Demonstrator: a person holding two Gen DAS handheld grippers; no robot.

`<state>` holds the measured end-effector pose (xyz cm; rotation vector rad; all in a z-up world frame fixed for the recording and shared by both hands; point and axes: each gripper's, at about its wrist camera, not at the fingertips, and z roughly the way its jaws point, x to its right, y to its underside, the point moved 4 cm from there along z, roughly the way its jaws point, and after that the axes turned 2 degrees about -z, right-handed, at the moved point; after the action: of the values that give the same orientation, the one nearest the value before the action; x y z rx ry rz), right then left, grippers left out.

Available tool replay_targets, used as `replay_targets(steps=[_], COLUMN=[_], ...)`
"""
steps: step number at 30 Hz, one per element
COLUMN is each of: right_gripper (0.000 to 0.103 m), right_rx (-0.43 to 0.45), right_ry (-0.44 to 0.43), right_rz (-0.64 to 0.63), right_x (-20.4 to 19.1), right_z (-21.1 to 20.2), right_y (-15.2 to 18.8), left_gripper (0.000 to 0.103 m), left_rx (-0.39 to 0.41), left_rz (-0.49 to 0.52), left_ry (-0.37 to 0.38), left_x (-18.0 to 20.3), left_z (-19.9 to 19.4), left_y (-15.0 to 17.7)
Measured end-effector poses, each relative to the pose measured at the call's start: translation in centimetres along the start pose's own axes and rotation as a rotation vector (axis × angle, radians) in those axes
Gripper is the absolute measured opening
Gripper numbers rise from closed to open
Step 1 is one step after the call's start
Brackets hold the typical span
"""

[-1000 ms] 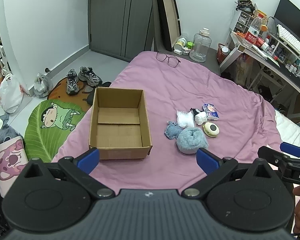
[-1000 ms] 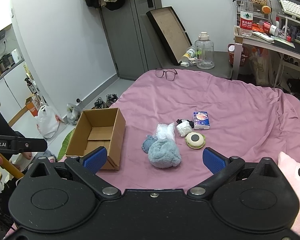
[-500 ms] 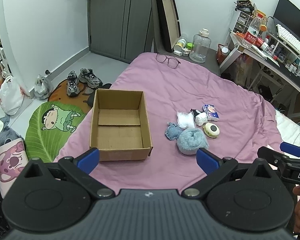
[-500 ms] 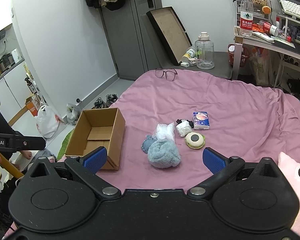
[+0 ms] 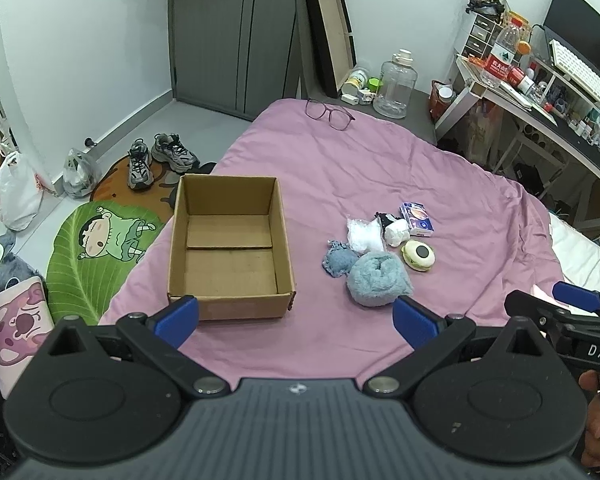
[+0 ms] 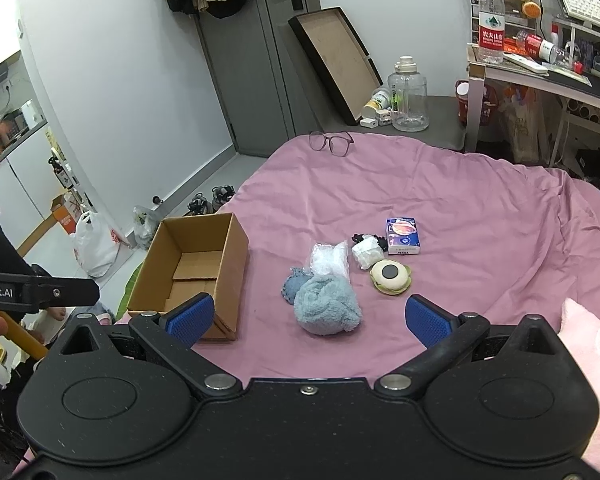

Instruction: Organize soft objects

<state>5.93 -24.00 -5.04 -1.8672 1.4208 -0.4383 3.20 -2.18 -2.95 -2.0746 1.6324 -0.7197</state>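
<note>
An empty cardboard box point(image 5: 230, 248) point(image 6: 196, 268) stands on the pink bed cover. To its right lies a cluster of small items: a light blue fluffy bundle point(image 5: 380, 278) point(image 6: 326, 306), a small blue cloth point(image 5: 338, 262), a clear white bag point(image 5: 365, 235) point(image 6: 328, 258), a white wad point(image 5: 396, 232), a blue packet point(image 5: 417, 219) point(image 6: 403, 236) and a round cream pad point(image 5: 419, 255) point(image 6: 390, 276). My left gripper point(image 5: 296, 318) is open and empty, held back near the bed's front edge. My right gripper point(image 6: 308, 318) is open and empty, just short of the fluffy bundle.
Glasses point(image 5: 329, 112) lie at the far end of the bed. A pink plush point(image 6: 592, 344) lies at the right. Shoes point(image 5: 160, 158), bags and a green mat point(image 5: 96, 252) are on the floor to the left. A cluttered desk point(image 5: 548, 92) stands at the back right.
Both grippers have barely shifted; the view has hardly changed and nothing on the bed has moved.
</note>
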Motion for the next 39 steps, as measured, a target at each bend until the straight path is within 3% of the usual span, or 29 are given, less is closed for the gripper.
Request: replay_targets(steps=[25,31,39], right_gripper=[0.103,0.102,0.091], right_rx=[-0.107,-0.138,-0.175], right_ry=[-0.013,-0.027,-0.086], right_rz=[0.201,0.262,0.355], right_x=[6.5,8.2,10.0], right_z=[6.3,8.2,10.9], right_y=[0.6,1.2,1.8], left_gripper=[0.099,0.091,0.08], left_rx=[-0.09,-0.121,-0.201], left_rz=[0.02,0.032,0.027], left_ry=[0.036,0.046,0.079], left_x=[3.4,4.6,5.8], left_z=[6.5,8.6,12.0], left_y=[-1.5,-2.2,-2.6])
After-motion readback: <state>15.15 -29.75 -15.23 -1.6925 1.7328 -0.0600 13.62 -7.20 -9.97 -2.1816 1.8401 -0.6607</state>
